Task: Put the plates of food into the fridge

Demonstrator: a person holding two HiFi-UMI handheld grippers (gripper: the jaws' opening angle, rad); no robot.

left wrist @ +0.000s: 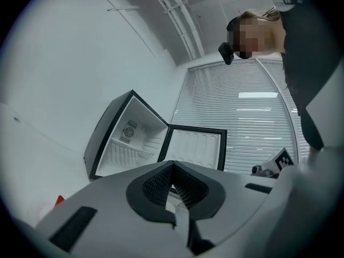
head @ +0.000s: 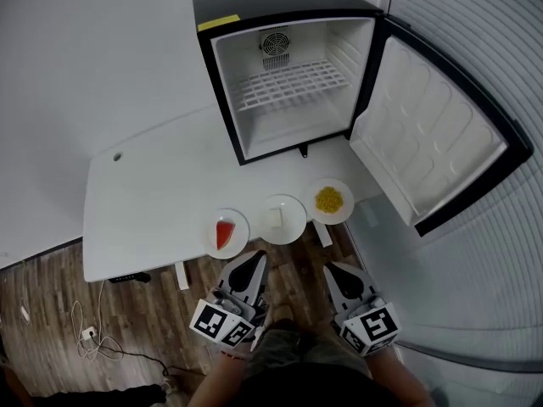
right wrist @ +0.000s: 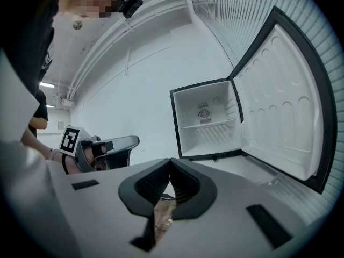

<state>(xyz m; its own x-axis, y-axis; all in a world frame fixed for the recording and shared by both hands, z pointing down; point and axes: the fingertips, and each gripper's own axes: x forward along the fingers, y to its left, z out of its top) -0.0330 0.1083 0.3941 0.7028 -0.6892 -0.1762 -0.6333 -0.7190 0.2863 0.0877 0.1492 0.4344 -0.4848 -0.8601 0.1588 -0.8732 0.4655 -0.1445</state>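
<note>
Three plates sit in a row at the near edge of the white table (head: 144, 202): the red-wedge plate (head: 226, 232), the middle plate (head: 282, 219) (its food too pale to make out) and the yellow-food plate (head: 330, 201). Behind them stands the fridge (head: 288, 75), its door (head: 433, 134) wide open. The left gripper (head: 250, 265) and the right gripper (head: 339, 274) hover short of the plates, jaws closed on nothing.

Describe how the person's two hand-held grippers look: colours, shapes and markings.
Both the left gripper and right gripper have grey wedge-shaped bodies tapering to a point. Their fingers are lined with black ribbed pads. Each carries a cube of black-and-white square markers at its rear.
</note>
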